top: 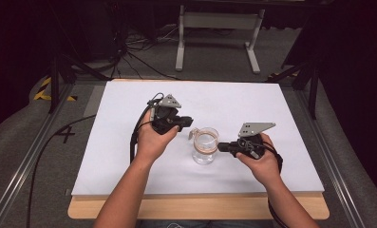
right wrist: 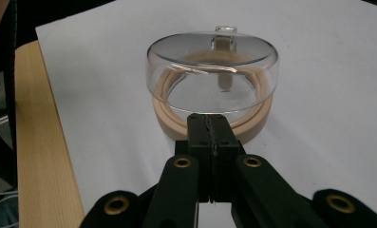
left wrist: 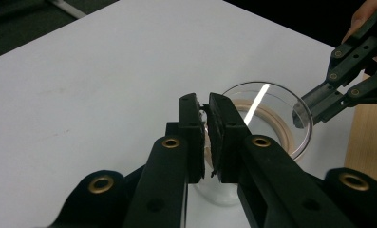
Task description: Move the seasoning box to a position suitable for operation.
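- A white sheet (top: 233, 102) covers most of a wooden table (top: 195, 209); a white stand (top: 218, 21) and loose cables lie on the floor beyond
- A clear glass jar (top: 205, 146) with a tan ring inside stands mid-sheet, between the two grippers
- Left gripper (left wrist: 207, 137) — angled down at the jar's rim, jaws nearly closed on a small tab, probably the jar's handle
- Right gripper (right wrist: 212, 142) — held level, jaws pressed together, tips touching the jar's side
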Tool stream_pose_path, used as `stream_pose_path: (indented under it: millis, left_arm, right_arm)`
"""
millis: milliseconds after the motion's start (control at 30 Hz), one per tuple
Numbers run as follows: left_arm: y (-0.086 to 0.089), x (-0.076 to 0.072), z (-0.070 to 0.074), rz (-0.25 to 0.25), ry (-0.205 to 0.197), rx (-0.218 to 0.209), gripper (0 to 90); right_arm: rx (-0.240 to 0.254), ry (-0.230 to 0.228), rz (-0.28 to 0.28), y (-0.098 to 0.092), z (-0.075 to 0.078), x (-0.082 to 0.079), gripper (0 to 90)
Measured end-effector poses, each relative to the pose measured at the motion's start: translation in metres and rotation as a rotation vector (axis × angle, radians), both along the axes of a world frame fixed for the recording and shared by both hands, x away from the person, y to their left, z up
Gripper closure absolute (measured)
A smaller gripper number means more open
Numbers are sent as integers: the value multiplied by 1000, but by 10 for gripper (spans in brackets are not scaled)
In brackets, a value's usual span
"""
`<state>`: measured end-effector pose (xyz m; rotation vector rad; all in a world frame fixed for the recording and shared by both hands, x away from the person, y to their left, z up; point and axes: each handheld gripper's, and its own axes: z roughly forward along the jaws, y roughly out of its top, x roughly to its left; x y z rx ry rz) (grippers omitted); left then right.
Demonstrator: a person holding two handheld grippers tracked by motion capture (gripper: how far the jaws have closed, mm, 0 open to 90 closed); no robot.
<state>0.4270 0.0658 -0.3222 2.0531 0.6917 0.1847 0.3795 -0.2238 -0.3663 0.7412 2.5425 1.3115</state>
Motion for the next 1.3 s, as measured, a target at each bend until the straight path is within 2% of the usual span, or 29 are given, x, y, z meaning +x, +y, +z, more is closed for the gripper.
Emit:
stream_pose_path:
  millis: [233, 267, 300, 333, 367, 467, 600, 633, 800, 900, 1100, 1300]
  left_arm:
    - [6, 2, 1, 3, 14, 6, 840]
    - [7, 2, 1, 3, 19, 20, 840]
    - [7, 2, 1, 3, 19, 20, 840]
    - [6, 2, 0, 6, 23, 13, 840]
    - [7, 3, 0, 6, 23, 15, 839]
    - [8, 2, 1, 10, 18, 17, 839]
    - [11, 0, 2, 18, 17, 24, 836]
    - [13, 0, 1, 21, 13, 25, 836]
    - [26, -4, -3, 60, 27, 36, 833]
    - [37, -7, -5, 91, 29, 35, 831]
    - [56, -10, -9, 146, 51, 29, 828]
    - [70, -12, -12, 190, 66, 31, 827]
  right_arm:
    - [-21, 48, 15, -3, -2, 0, 900]
    - [-31, 53, 18, -3, -2, 0, 900]
    - [-57, 71, 24, -4, -2, 1, 900]
    - [-57, 71, 24, -4, -2, 1, 900]
    - [-81, 66, 3, -6, -2, 1, 900]
    - [-64, 66, -11, -10, -1, 3, 900]
    - [-20, 27, -73, -16, -2, 9, 900]
    - [-20, 27, -73, -16, -2, 9, 900]
    - [-13, 43, -112, -20, -15, 27, 900]
    - [-20, 65, -113, -16, -26, 38, 900]
    - [-61, 111, -85, -4, -48, 54, 900]
    - [-93, 136, -59, 2, -56, 60, 900]
